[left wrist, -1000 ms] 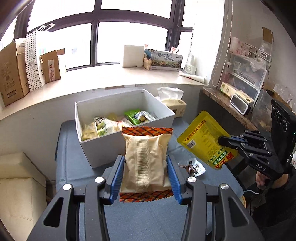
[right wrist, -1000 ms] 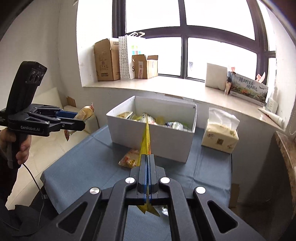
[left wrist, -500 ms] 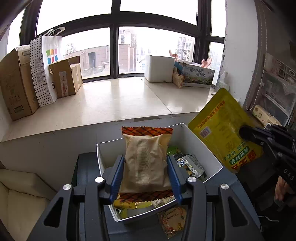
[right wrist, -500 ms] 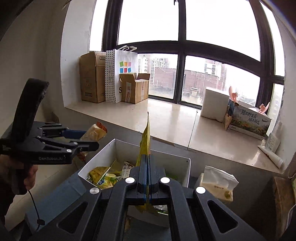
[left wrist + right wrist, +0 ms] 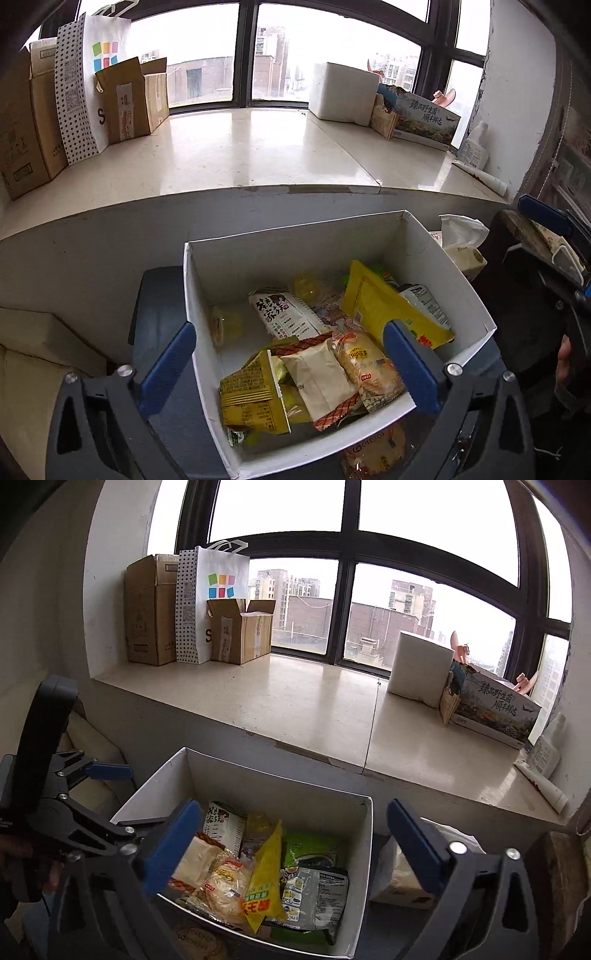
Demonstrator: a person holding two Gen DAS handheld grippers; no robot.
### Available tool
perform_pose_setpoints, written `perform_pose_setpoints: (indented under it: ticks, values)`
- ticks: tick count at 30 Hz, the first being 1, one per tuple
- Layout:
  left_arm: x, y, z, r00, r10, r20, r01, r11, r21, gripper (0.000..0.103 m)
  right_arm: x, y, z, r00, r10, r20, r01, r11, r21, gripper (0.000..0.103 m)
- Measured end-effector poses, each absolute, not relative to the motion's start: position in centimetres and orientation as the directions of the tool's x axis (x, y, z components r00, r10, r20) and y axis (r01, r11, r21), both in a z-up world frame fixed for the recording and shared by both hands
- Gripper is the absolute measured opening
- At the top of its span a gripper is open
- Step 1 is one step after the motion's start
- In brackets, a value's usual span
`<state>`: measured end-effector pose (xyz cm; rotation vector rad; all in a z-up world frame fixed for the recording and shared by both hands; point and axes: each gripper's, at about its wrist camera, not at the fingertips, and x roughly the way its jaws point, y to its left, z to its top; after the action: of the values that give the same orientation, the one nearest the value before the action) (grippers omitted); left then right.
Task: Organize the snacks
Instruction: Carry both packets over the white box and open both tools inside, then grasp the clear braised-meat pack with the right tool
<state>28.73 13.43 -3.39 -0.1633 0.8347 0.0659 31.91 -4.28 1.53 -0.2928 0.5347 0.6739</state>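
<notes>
Left wrist view shows the left tool [image 5: 288, 363] spread wide and empty above the near end of the white box [image 5: 295, 236], its blue pads straddling the box's near left corner. Right wrist view shows the right tool [image 5: 291, 843] likewise gaping and holding nothing, poised over the same box. Inside lie the snacks: one tan packet with an orange patterned edge [image 5: 321, 376], one yellow pouch [image 5: 388, 306], one round biscuit pack [image 5: 365, 363], one olive-yellow packet [image 5: 251, 398], one white packet with dark lettering [image 5: 284, 314], one green packet [image 5: 314, 849] and one grey-and-black packet [image 5: 314, 890], besides a few small clear wrapped pieces I cannot count. One round cracker pack [image 5: 373, 454] sits outside, against the box's near wall on the blue tabletop [image 5: 159, 295]. Most of the sorting looks done; that outside pack appears to be what remains, though anything below the cameras' view is hidden.
</notes>
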Motion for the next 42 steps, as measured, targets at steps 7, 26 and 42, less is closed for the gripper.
perform_pose_setpoints:
  ticks: [7, 26, 42]
  values:
    - [27.3, 13.3, -3.1, 0.681, -0.008, -0.732, -0.125, 0.984, -0.128, 0.103, 31.3, -5.8, 0.7, 0.628, 0.497, -0.598, -0.662, 0.746, -0.074, 0.103]
    - [10.6, 6.2, -5.0, 0.713, -0.155, -0.684, 0.023, 0.980, -0.197, 0.103, 19.9, -20.7, -7.4, 0.556, 0.510, -0.656, -0.584, 0.802, 0.128, 0.103]
    - [8.4, 5.6, -8.2, 0.658, -0.186, -0.730, -0.007, 0.968, -0.252, 0.103, 19.1, -17.4, -16.8, 0.388, 0.464, -0.797, -0.871, 0.466, -0.153, 0.103]
